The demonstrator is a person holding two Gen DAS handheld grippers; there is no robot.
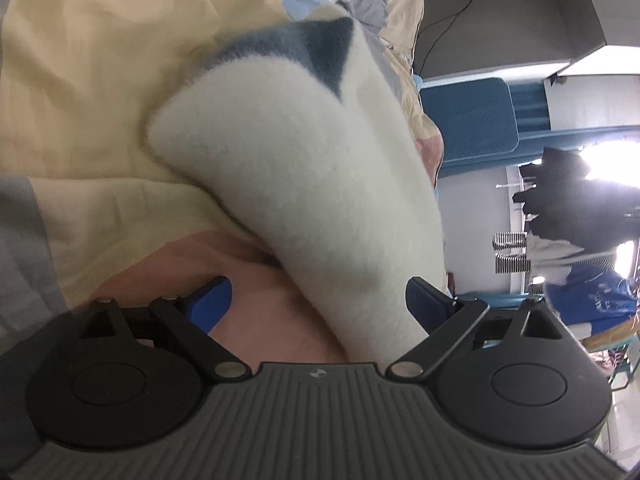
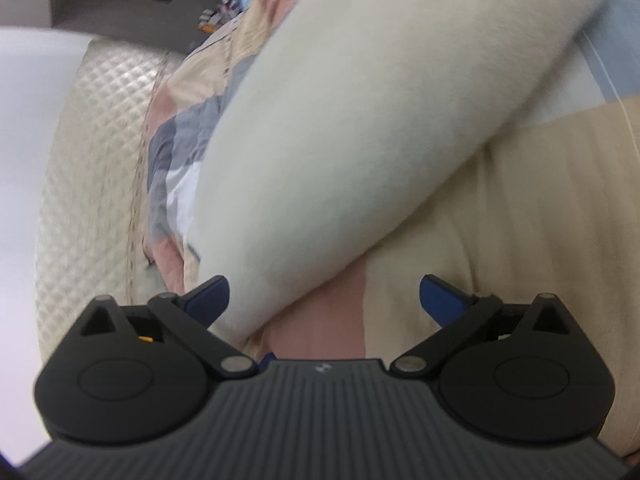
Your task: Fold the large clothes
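My left gripper [image 1: 318, 304] stands wide, jaws apart, with a fold of the white fleece [image 1: 296, 184] running down between them; its edge lies against the right-hand pad [image 1: 424, 304], but nothing is pinched. My right gripper [image 2: 324, 300] is spread just as wide, and the fleece [image 2: 352, 128] there brushes past the left-hand pad [image 2: 208, 296] without being clamped. So both tools are let go.

The fleece lies on the bed, on a patchwork quilt [image 1: 92, 80] of cream, pink, grey and pale blue. It is bunched into a thick, rounded roll, with a dark blue patch [image 1: 324, 52] near the far end in the left view.

I judge it soft, plush and light for its bulk, with no stiffness at all: it will sag and slump wherever I don't support it. The pile looks grippy rather than slick, so a pinch should hold, but a thick roll may squeeze out of the jaws. Better to take a single layer at an edge or corner, one in each gripper, well apart, and lift it flat.

I can read no label, brand or writing on the fleece or quilt; the small mark on each gripper body is too tiny to make out.
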